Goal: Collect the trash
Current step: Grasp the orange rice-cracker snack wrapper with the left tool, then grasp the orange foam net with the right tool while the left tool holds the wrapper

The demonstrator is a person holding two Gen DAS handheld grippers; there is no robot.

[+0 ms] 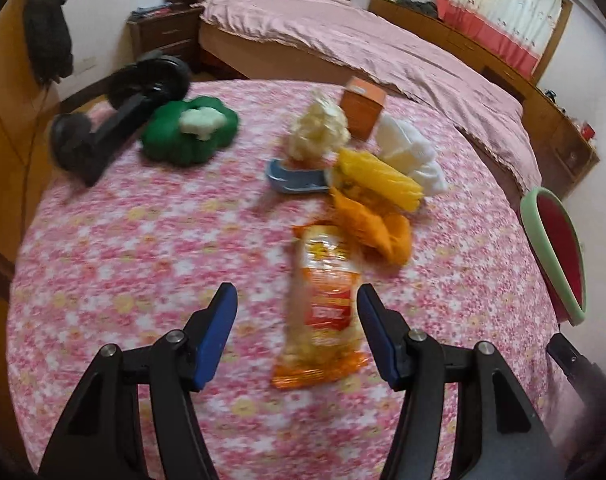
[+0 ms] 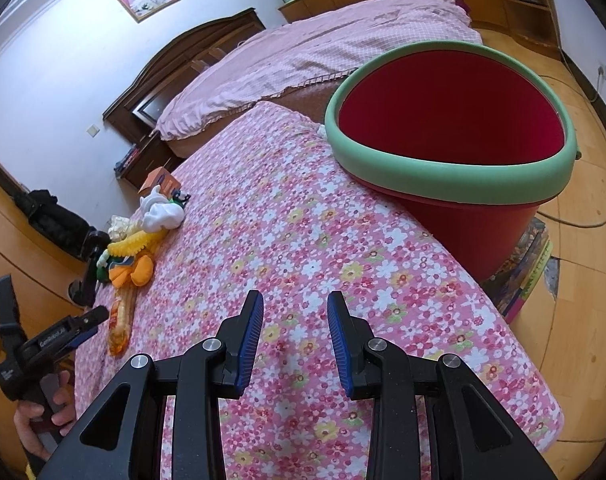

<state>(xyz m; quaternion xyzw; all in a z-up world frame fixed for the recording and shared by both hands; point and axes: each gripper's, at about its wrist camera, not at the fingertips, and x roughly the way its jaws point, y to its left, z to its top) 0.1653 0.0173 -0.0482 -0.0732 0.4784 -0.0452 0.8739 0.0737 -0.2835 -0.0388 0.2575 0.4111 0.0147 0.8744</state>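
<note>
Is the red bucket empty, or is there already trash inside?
Empty as far as visible: the right wrist view shows only bare red walls inside the red bucket; its bottom is hidden.

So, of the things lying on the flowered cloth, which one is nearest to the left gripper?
The orange-and-red snack packet, lying lengthwise between the open left gripper fingers; the rest sits farther back.

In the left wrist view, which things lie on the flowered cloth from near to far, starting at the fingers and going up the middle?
Snack packet → orange wrapper → yellow bag → orange box.
</note>
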